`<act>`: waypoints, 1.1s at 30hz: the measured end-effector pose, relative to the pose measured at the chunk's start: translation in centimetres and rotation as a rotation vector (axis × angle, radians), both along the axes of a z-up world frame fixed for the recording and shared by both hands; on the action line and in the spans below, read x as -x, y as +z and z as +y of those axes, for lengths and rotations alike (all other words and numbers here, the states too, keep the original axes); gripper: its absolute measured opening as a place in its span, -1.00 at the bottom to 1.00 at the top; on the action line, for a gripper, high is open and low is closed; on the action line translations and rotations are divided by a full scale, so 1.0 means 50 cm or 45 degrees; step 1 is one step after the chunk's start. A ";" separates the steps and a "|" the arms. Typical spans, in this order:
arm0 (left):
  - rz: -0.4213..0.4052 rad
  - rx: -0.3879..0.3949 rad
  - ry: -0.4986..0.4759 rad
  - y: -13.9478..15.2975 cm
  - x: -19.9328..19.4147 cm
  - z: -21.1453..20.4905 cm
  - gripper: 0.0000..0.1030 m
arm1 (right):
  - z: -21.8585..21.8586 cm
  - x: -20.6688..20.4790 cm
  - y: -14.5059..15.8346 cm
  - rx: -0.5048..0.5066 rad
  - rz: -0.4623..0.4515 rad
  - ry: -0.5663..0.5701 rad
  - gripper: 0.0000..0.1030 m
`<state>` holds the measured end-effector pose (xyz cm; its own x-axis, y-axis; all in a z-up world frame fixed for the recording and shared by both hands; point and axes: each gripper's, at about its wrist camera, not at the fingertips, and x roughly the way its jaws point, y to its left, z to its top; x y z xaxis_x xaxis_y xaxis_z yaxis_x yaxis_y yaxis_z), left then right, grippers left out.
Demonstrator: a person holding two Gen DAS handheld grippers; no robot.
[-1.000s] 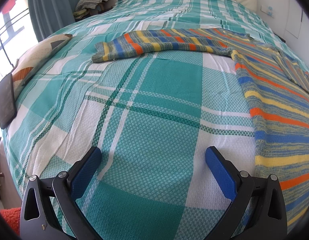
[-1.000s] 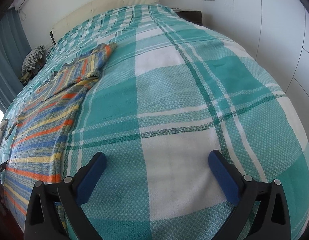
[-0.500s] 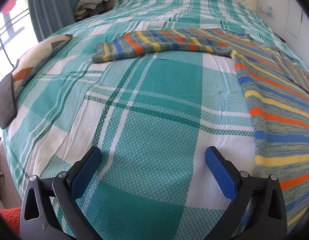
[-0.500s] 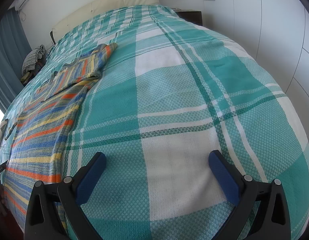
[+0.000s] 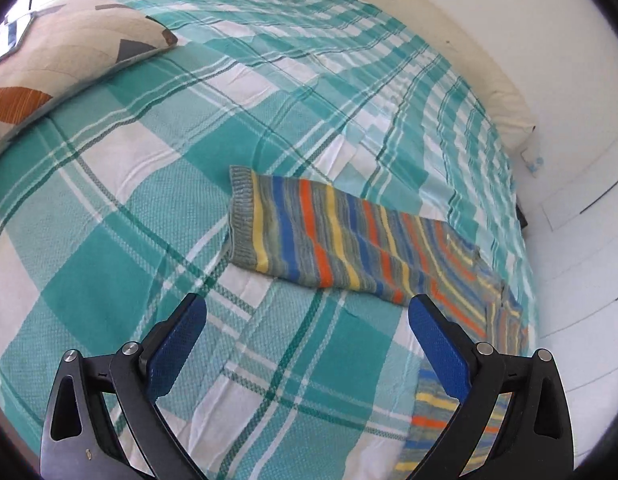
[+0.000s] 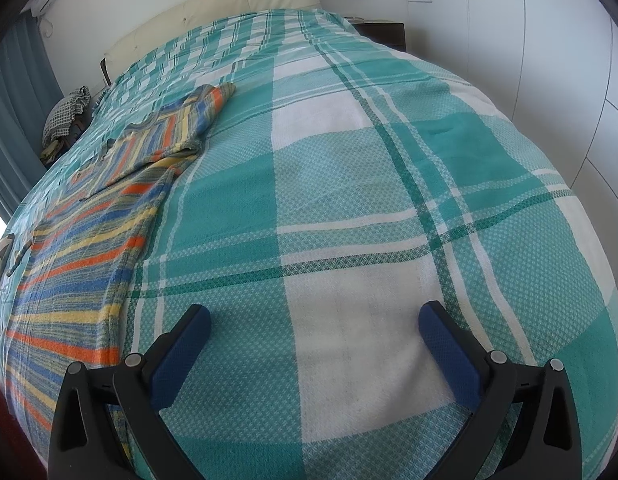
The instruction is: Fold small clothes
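Note:
A striped knit sweater in grey, blue, yellow and orange lies flat on the teal plaid bed. In the left wrist view its left sleeve [image 5: 329, 236] stretches out sideways, cuff to the left. My left gripper [image 5: 307, 312] is open and empty, hovering just short of that sleeve. In the right wrist view the sweater's body [image 6: 73, 248] lies at the left, with its other sleeve [image 6: 189, 120] farther up. My right gripper [image 6: 315, 322] is open and empty over bare bedspread, to the right of the sweater.
A patterned cushion [image 5: 65, 52] lies at the bed's left edge. A cream headboard [image 6: 213, 12] and white wall stand at the far end. A pile of checked cloth [image 6: 67, 114] sits beside the bed near the blue curtain [image 6: 13, 120]. A dark nightstand [image 6: 383, 32] is at the right.
My left gripper has moved forward and turned, so the sleeve now lies close in front of its fingers. My right gripper has barely moved. Both stay open.

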<state>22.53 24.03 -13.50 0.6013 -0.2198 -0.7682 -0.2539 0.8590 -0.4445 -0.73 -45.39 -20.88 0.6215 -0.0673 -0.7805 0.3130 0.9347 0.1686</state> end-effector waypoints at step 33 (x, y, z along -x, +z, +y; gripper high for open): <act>-0.011 -0.272 -0.473 0.050 -0.166 -0.490 0.19 | 0.008 -0.001 0.001 0.023 0.011 0.000 1.00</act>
